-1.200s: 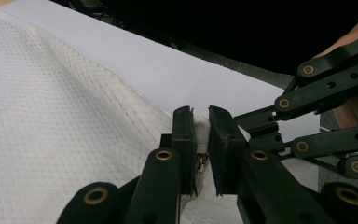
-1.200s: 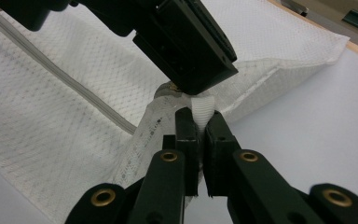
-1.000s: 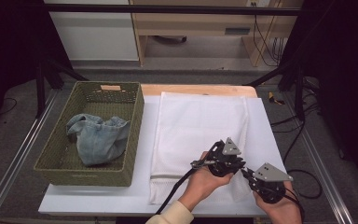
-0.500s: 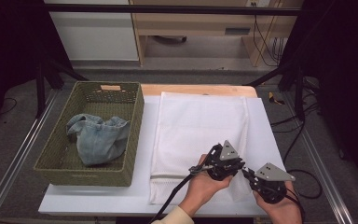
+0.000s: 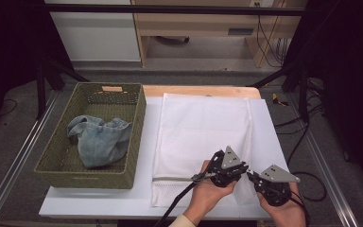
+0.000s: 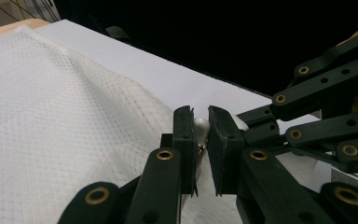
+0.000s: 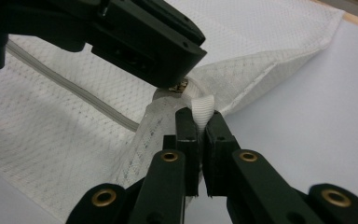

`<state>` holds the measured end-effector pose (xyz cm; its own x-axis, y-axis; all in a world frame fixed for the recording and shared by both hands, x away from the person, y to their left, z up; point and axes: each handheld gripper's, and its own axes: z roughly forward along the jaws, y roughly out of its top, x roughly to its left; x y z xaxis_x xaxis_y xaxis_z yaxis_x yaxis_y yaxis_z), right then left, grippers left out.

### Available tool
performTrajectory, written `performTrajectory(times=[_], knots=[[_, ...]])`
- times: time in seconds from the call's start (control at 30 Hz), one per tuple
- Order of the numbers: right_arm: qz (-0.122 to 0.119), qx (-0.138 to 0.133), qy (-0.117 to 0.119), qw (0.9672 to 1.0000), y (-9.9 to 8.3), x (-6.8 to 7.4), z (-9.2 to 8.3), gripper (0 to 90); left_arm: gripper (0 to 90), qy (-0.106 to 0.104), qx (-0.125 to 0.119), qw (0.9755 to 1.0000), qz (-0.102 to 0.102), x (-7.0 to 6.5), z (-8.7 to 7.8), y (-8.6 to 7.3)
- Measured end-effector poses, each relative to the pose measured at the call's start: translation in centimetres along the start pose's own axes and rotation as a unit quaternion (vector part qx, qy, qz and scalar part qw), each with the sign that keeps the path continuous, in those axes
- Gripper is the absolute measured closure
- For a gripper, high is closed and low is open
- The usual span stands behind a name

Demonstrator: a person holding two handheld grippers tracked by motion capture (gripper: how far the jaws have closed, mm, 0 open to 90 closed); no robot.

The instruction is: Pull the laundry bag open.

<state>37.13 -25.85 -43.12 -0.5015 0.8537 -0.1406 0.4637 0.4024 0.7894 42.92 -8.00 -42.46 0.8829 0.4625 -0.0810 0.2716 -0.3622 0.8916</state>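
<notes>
A white mesh laundry bag (image 5: 201,132) lies flat on the white table (image 5: 269,137). At its near right corner my two grippers meet tip to tip. The left gripper (image 5: 244,171) (image 6: 200,119) is shut on the small silvery zipper pull (image 6: 201,125). The right gripper (image 5: 251,174) (image 7: 198,116) is shut on a white webbing tab (image 7: 201,106) at the bag's corner, which is lifted and bunched. The left gripper's black jaw (image 7: 149,42) hangs just above that tab. The bag's zipper (image 7: 74,88) runs off to the left.
A green woven basket (image 5: 137,137) stands at the left with crumpled blue jeans (image 5: 99,139) inside. A wooden board (image 5: 198,91) shows past the bag's far edge. Cables trail from both grippers off the near side.
The left gripper has drifted slightly toward the near edge with the zipper pull. The right gripper has stayed where it was.
</notes>
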Motion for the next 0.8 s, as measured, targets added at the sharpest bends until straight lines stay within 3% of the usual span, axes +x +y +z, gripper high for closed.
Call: performTrajectory(times=[0.23,0.47,0.8], knots=[[0.002,0.005,-0.006,1.0,-0.1,-0.1,0.1,87.3,82.3,0.008,0.002,1.0,0.003,-0.2,0.1,-0.4],[0.014,0.008,-0.009,0.9998,-0.4,-0.4,0.0,87.4,82.5,0.003,0.005,1.0,0.003,-0.2,0.3,-0.8],[0.006,0.011,-0.01,0.9999,-0.5,-0.3,0.0,87.4,82.8,-0.006,0.017,0.9998,-0.003,0.0,0.3,-1.1]])
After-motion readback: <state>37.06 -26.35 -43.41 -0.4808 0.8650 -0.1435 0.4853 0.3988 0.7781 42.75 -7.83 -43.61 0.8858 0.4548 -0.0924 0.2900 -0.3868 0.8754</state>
